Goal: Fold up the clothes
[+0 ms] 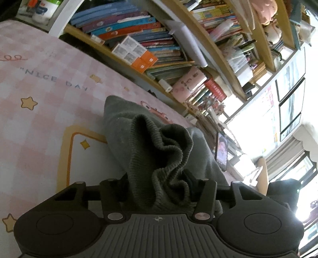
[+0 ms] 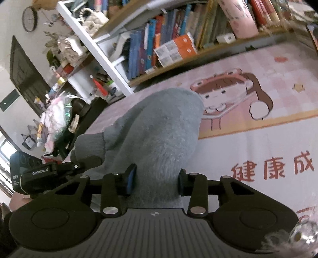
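**Grey sweater held over bed**

Pink bedsheet (image 2: pixel 258 150) lies bare to the right; bookshelf (image 1: pixel 151 49) borders its far edge. Sweater (image 2: pixel 159 127) hangs bunched above it. Left gripper (image 1: pixel 159 190) pinches the ribbed hem; right gripper (image 2: pixel 157 180) clamps fleecy fabric.

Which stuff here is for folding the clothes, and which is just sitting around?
For the job:
- grey sweater
- left gripper, clamped on its ribbed hem
- right gripper, clamped on its fuzzy body
- pink play mat under it

Just sitting around:
- books
- wall clock
- pink tube
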`<state>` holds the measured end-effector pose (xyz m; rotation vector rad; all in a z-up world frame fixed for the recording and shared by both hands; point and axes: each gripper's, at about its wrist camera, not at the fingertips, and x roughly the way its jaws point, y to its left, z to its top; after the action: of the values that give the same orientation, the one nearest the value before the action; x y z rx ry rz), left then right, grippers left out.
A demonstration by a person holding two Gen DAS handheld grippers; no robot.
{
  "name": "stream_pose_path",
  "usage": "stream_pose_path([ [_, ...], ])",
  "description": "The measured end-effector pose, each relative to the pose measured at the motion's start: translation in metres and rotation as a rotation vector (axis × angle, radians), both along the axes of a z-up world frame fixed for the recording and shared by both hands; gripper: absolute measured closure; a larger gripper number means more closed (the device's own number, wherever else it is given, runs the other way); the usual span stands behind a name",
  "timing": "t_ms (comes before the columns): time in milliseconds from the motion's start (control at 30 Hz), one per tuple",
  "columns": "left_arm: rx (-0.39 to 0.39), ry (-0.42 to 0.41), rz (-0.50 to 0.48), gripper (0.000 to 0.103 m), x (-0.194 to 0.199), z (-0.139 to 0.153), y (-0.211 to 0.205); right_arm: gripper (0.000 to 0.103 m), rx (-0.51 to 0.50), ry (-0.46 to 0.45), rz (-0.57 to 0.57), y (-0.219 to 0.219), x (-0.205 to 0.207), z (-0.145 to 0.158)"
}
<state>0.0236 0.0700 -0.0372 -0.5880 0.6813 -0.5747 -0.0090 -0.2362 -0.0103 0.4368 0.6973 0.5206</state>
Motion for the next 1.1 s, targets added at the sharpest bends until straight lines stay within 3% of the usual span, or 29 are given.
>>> stream_pose_path([
  [533, 0.039, -0.074, -0.018, 0.054, 0.016, 0.026, -0.006, 0.067, -0.087, -0.113, 0.007, 0.009, 0.012, 0.028],
  [700, 0.073, -0.105, -0.025, 0.054, 0.034, 0.04, -0.009, 0.068, -0.118, -0.153, 0.009, 0.011, 0.03, 0.039],
  [1100, 0.072, -0.159, 0.0, 0.054, 0.101, 0.059, -0.003, 0.068, -0.116, -0.218, -0.008, 0.015, 0.104, 0.055],
])
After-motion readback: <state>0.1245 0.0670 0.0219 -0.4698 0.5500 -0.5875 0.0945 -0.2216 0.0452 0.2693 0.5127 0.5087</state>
